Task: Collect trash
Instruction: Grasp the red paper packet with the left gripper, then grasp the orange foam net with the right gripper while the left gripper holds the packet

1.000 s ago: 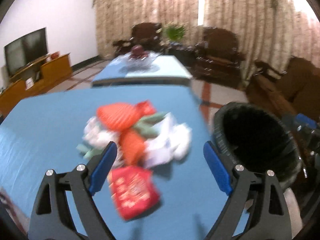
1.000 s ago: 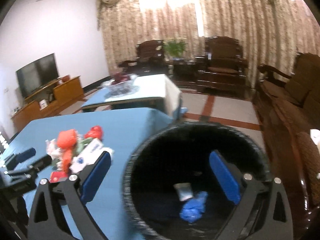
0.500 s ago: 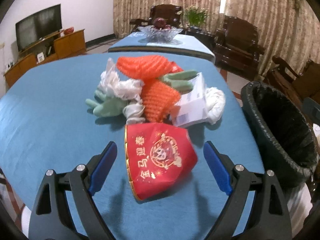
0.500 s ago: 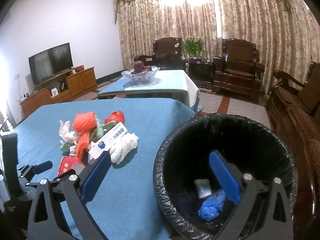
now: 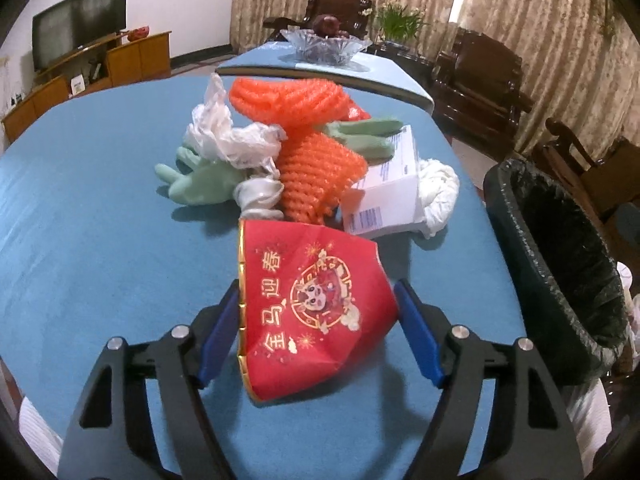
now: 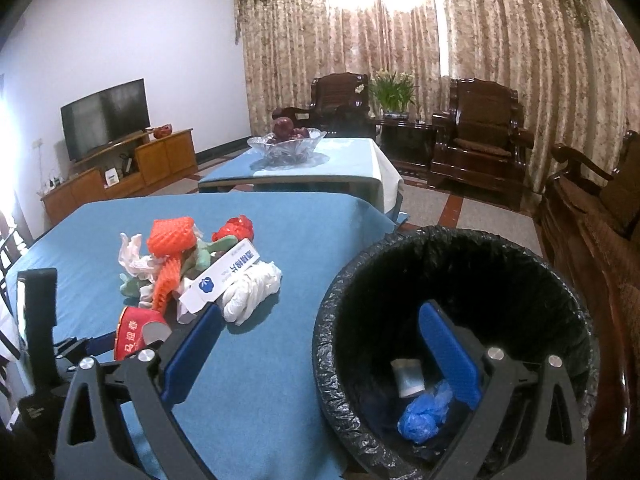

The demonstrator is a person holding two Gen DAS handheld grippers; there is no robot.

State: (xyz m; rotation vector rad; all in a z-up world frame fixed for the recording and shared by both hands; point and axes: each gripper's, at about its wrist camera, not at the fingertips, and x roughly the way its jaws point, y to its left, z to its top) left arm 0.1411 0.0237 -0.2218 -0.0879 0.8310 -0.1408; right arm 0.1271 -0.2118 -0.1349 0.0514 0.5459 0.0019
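A red paper cup with gold Chinese print lies on its side on the blue table. My left gripper is open, its blue pads on either side of the cup, close to it. Behind the cup is a trash pile: orange foam nets, green gloves, crumpled white plastic, a white box and a white rag. My right gripper is open and empty, straddling the near rim of the black-lined bin. The cup also shows in the right wrist view.
The bin stands at the table's right edge and holds a small white cup and a blue bag. A second table with a glass fruit bowl is behind. Wooden chairs and a TV cabinet stand further off.
My left gripper moved down and forward to the red cup and has narrowed around it. My right gripper rose a little and steadied over the bin's near rim.
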